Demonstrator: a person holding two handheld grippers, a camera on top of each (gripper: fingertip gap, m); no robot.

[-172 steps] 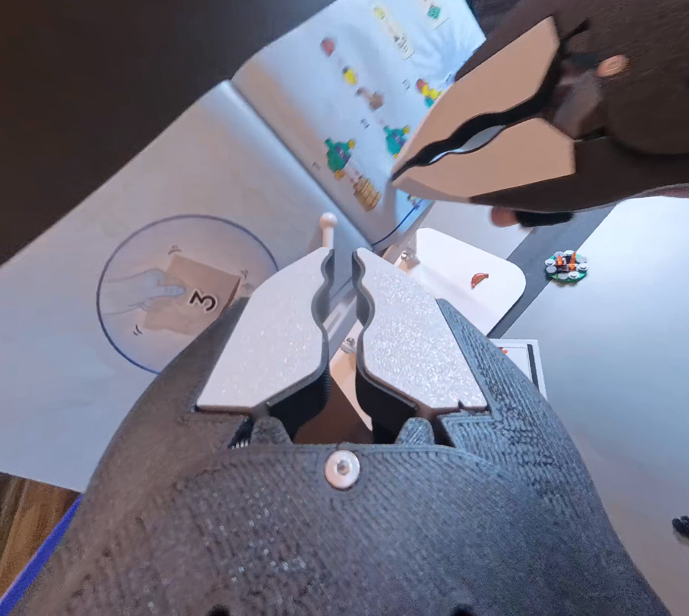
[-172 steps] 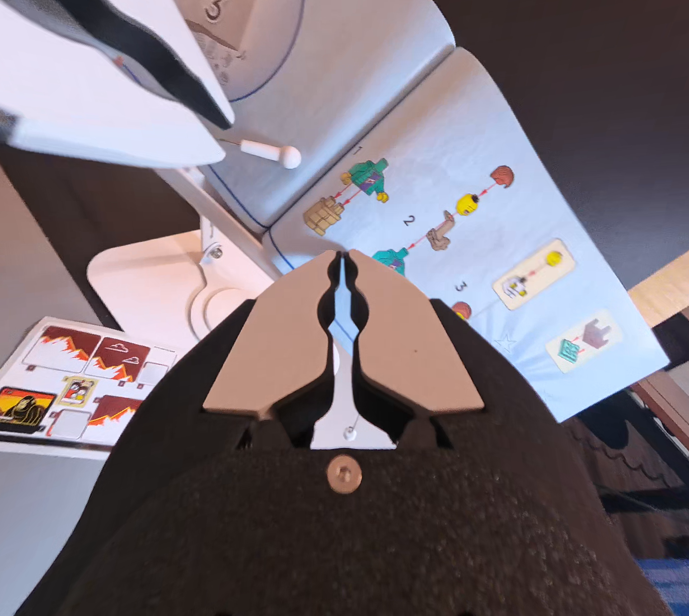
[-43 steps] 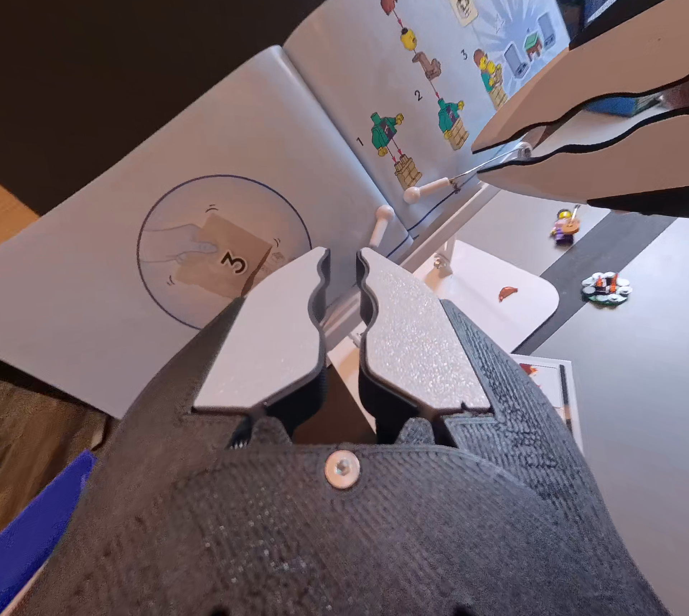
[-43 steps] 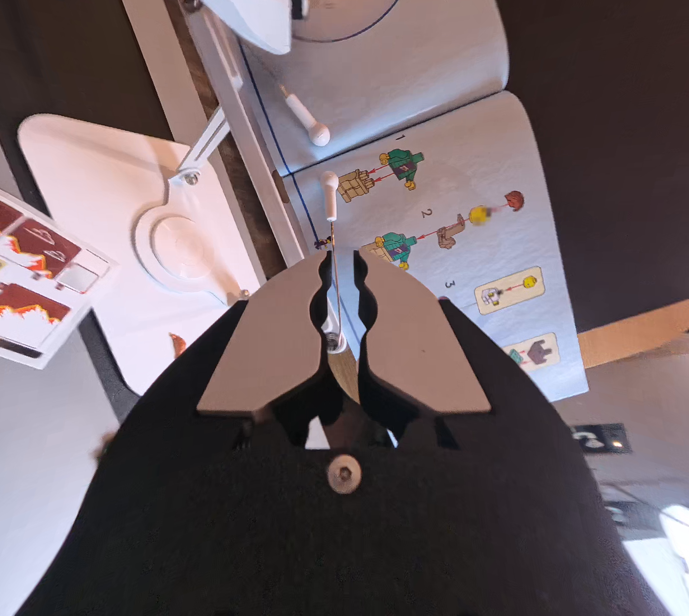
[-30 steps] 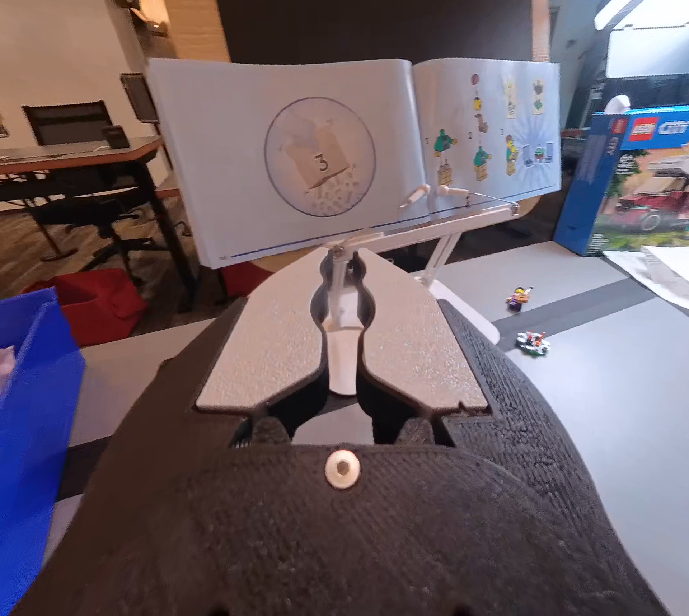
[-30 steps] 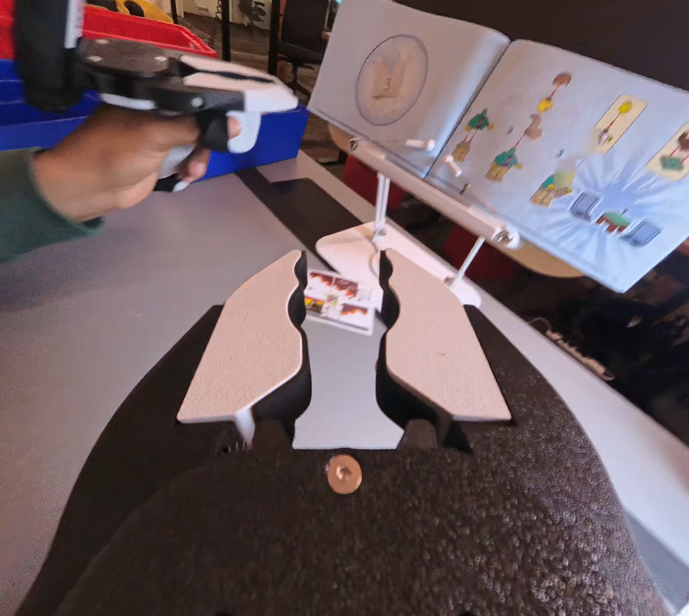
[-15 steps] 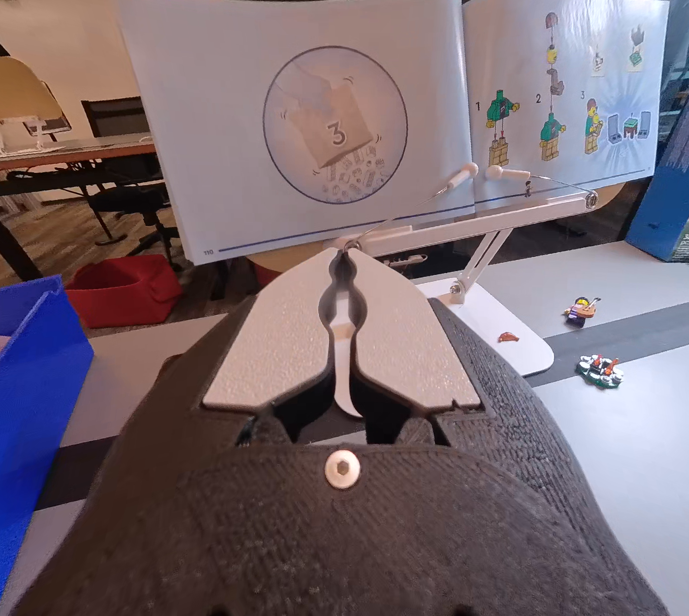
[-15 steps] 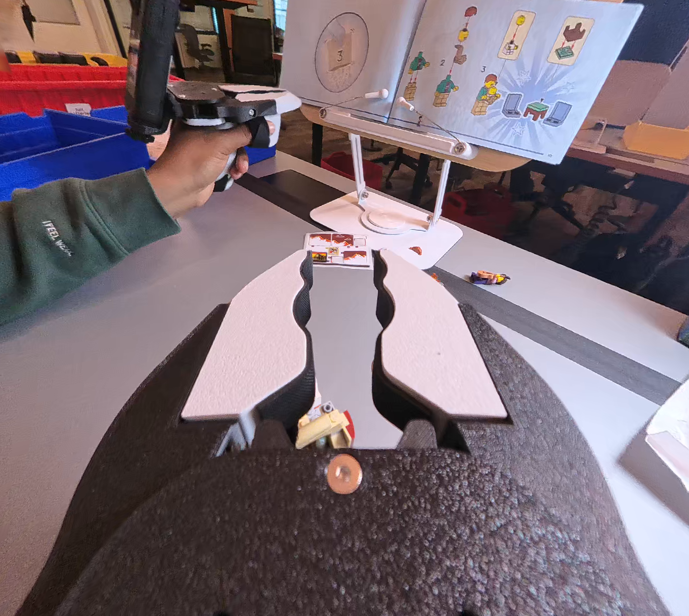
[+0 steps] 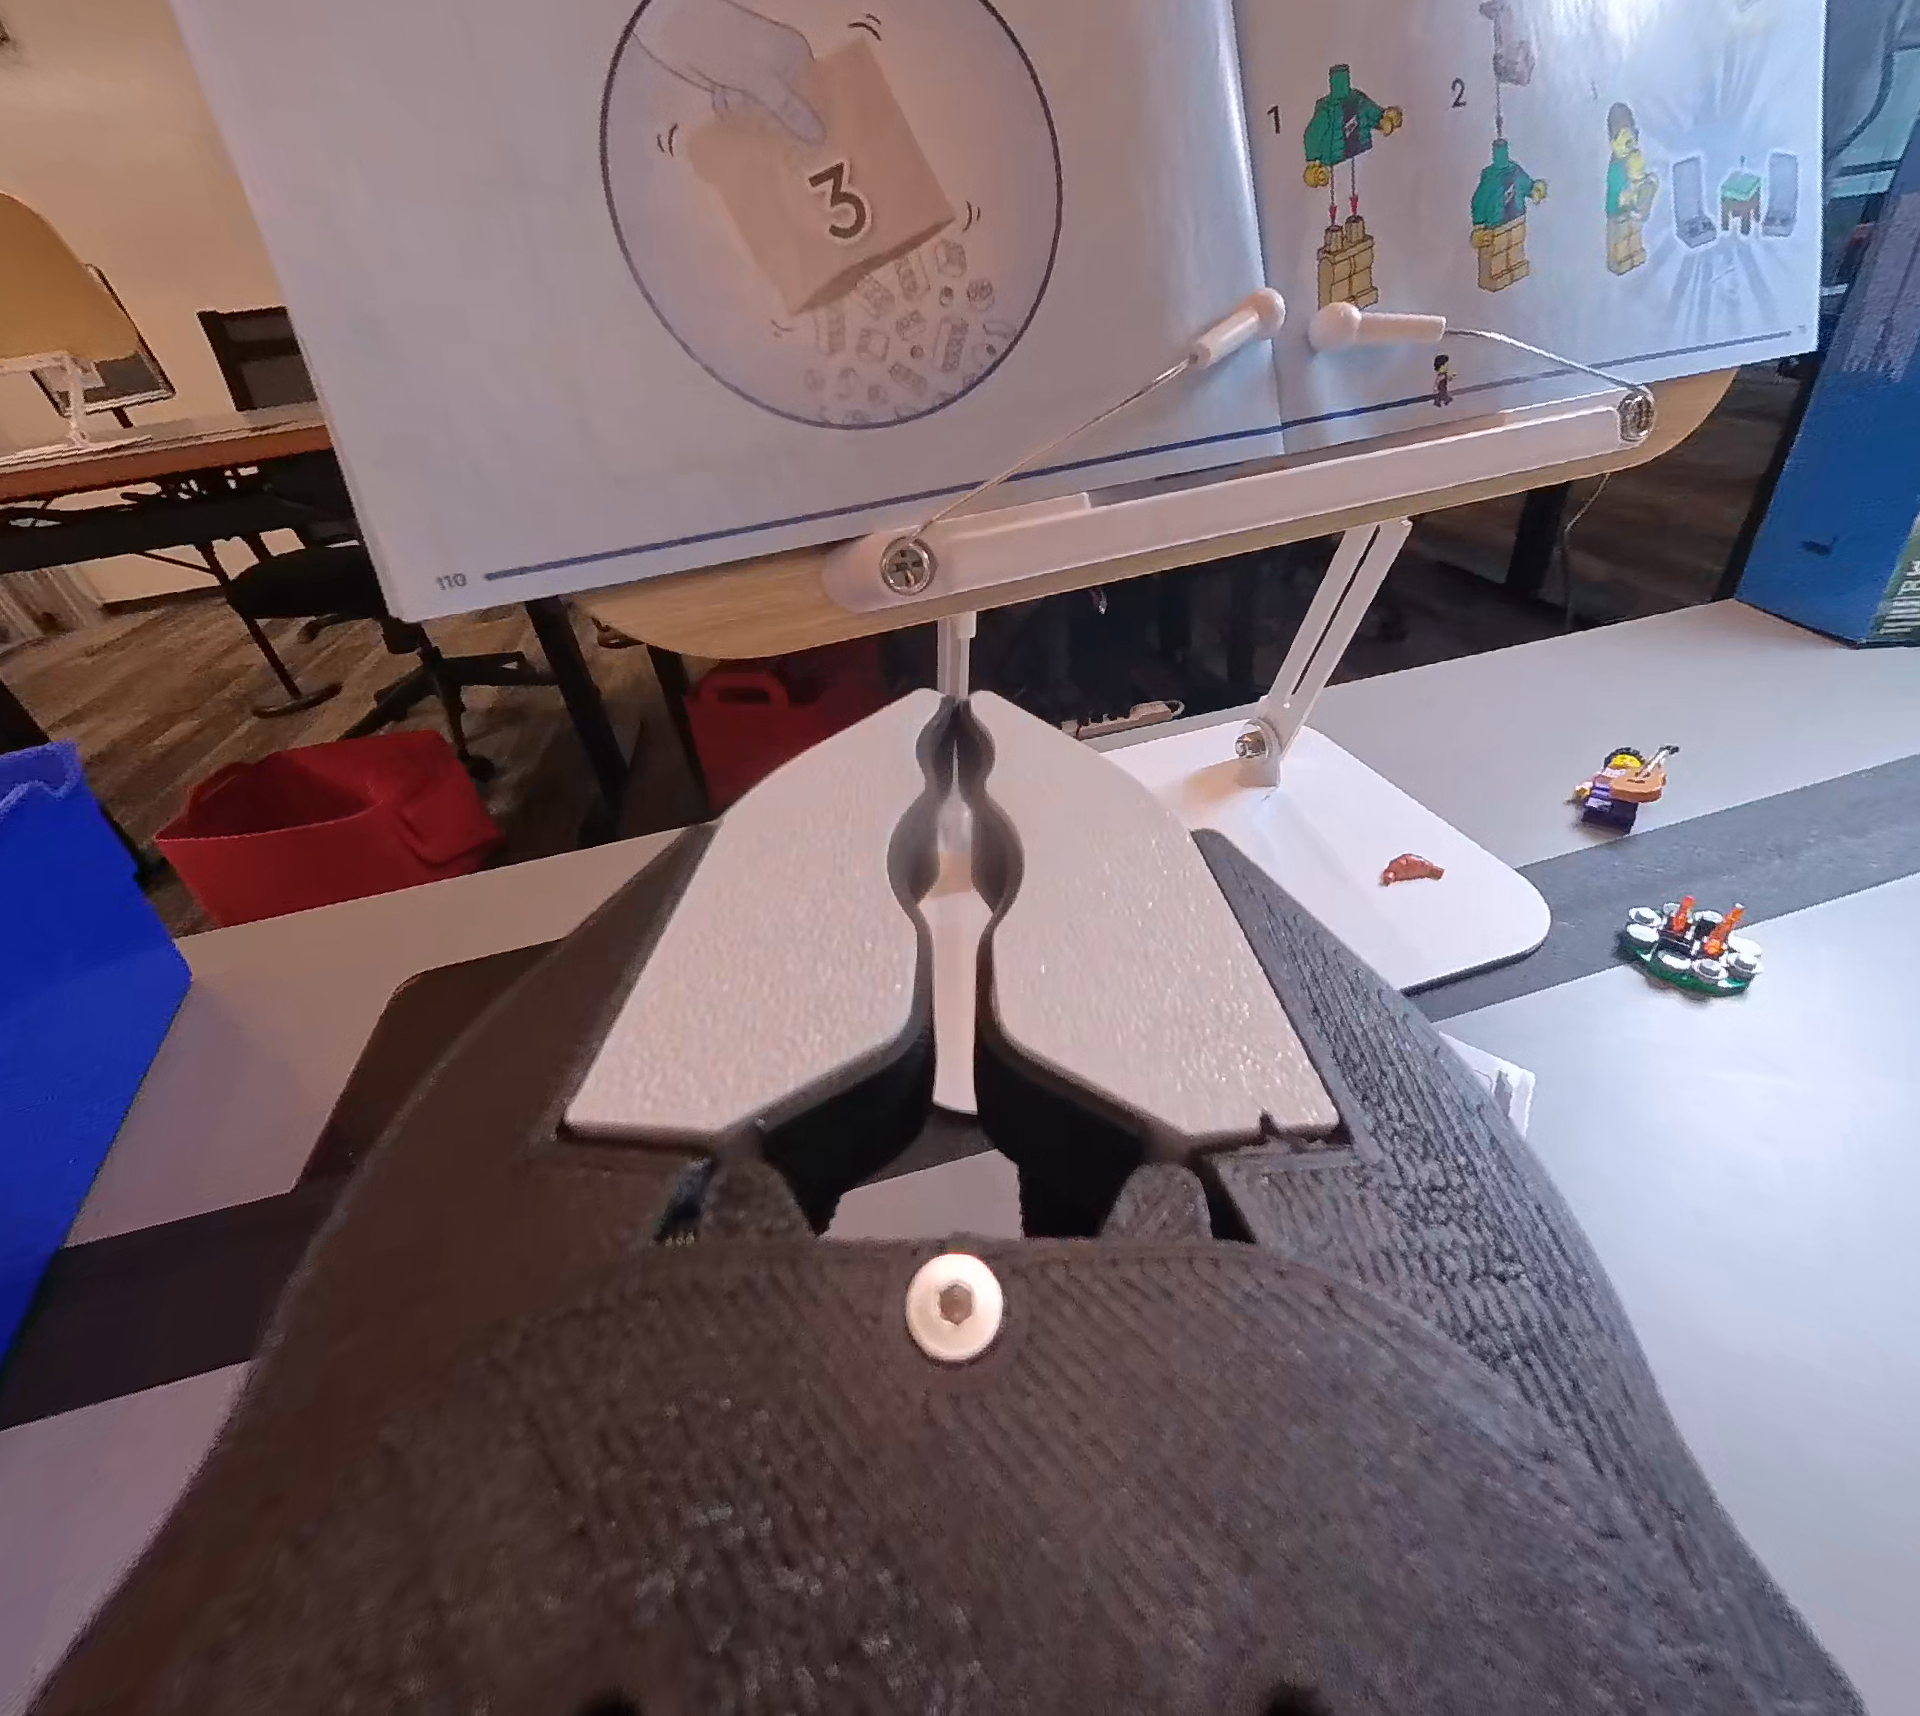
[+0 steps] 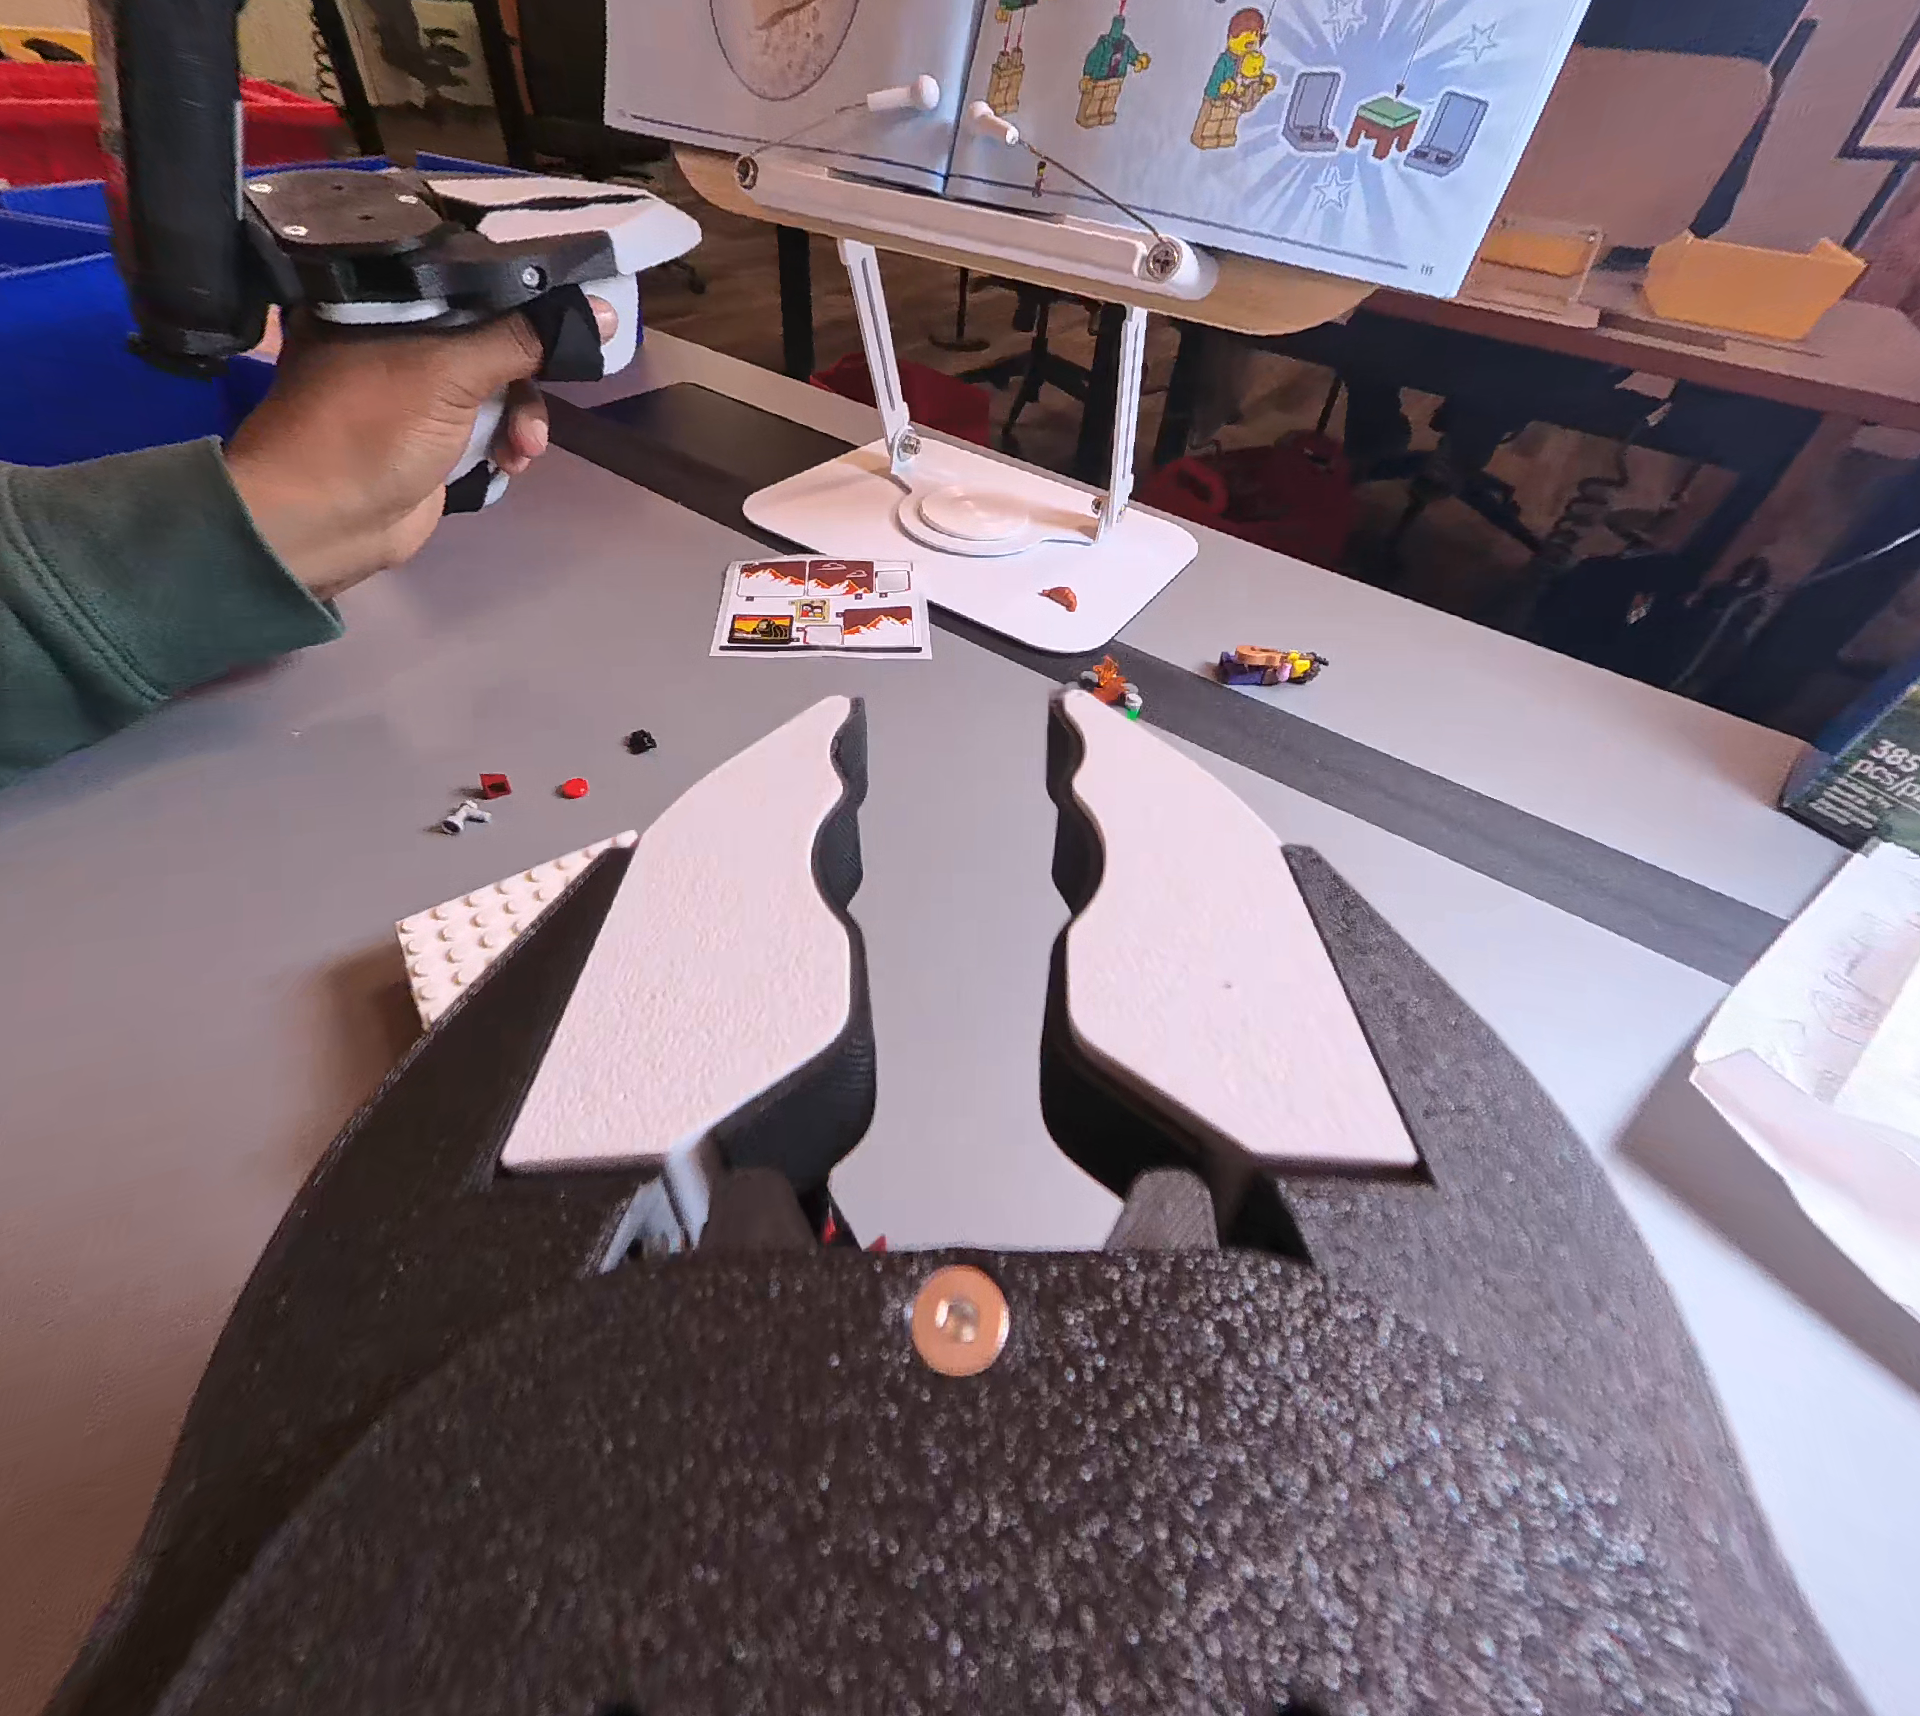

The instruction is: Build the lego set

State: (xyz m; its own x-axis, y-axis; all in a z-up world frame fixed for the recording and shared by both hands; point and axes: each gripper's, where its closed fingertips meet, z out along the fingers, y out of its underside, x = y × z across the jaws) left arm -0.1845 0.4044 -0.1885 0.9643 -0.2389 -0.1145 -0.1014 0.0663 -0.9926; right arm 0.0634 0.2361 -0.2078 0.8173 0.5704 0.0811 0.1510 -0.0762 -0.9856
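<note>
The white plate (image 10: pixel 499 923) is half hidden behind the right gripper (image 10: pixel 956 716), which hangs over the gray table (image 10: pixel 312 1095) with fingers apart, nothing between. The left gripper (image 9: pixel 956 716) is pinched together, empty, pointing at the stand (image 9: pixel 1195 513) holding the open booklet (image 9: pixel 623 160). Loose pieces (image 10: pixel 571 788) and a sticker sheet (image 10: pixel 821 608) lie mid-table; minifigure (image 9: pixel 1621 788) and campfire (image 9: pixel 1688 939) by the stand's base.

Left gripper (image 9: pixel 956 716) held level above the table with fingertips pressed together, right gripper (image 10: pixel 956 710) angled down, fingers spread apart
</note>
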